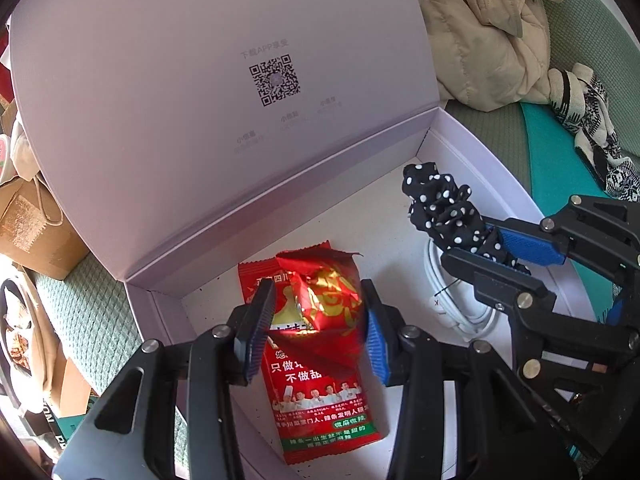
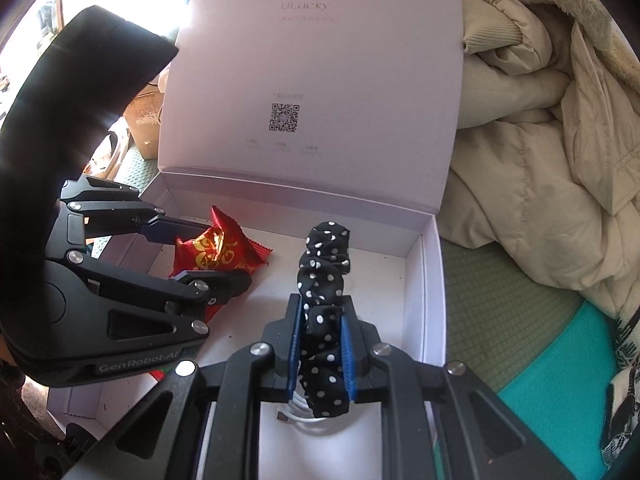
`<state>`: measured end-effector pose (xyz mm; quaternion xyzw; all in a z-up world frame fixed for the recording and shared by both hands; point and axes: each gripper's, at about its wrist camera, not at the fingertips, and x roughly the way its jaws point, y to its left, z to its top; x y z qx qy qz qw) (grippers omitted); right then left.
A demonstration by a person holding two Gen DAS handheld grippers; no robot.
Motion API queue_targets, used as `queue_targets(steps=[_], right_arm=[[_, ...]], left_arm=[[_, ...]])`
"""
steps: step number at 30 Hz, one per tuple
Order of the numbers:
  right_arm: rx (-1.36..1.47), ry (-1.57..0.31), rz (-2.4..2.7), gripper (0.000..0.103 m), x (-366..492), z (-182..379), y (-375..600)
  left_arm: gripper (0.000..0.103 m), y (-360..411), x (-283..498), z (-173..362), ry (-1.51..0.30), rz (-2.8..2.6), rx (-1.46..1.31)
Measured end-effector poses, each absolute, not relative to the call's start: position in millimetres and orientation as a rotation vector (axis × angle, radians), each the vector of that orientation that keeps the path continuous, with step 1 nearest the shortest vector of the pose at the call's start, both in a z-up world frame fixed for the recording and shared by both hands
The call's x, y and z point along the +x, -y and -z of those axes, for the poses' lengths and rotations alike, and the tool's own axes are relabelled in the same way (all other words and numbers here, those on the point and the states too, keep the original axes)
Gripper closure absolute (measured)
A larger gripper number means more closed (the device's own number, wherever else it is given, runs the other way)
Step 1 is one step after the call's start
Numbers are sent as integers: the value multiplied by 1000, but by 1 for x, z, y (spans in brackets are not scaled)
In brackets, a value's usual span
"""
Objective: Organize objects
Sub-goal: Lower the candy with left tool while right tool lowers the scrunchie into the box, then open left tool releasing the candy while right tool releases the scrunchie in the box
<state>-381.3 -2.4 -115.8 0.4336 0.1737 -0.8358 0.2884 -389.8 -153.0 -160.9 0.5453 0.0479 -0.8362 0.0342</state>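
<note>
Green woven matting (image 1: 100, 320) lies under your pale lilac cardboard box (image 1: 472, 148), lid upright. Your left gripper (image 1: 316, 332) pinches a crinkly red foil packet (image 1: 332, 300) over a flat red snack sachet (image 1: 328, 400) on the box floor. At three o'clock, your right gripper (image 2: 320, 350) clamps a ruffled black polka-dot scrunchie (image 2: 324, 276) above a coiled white cable (image 1: 460, 304).

Green textured bed surface (image 2: 500, 304) bearing an open pale lilac box (image 1: 472, 128), its lid upright beyond the fingertips. Right of the fingers lie a cream quilted jacket (image 2: 540, 152), a teal cloth (image 2: 560, 368) and a black-and-white patterned fabric (image 1: 592, 128); left, a brown cardboard box (image 1: 32, 232).
</note>
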Motion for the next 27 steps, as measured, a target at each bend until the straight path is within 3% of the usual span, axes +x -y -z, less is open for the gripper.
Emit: queue_targets(steps=[9, 12, 15, 27], right_arm=[[1184, -531, 2268, 80, -379, 117, 1], [1186, -549, 2290, 72, -378, 115, 0], [1179, -552, 2295, 71, -375, 112, -2], [1141, -552, 2328, 71, -371, 93, 9]], left_arm=[[58, 146, -399, 163, -156, 2570, 1685], [55, 142, -402, 162, -160, 2571, 1686], [50, 139, -404, 160, -149, 2555, 1680], [50, 125, -403, 143, -190, 2594, 1636]])
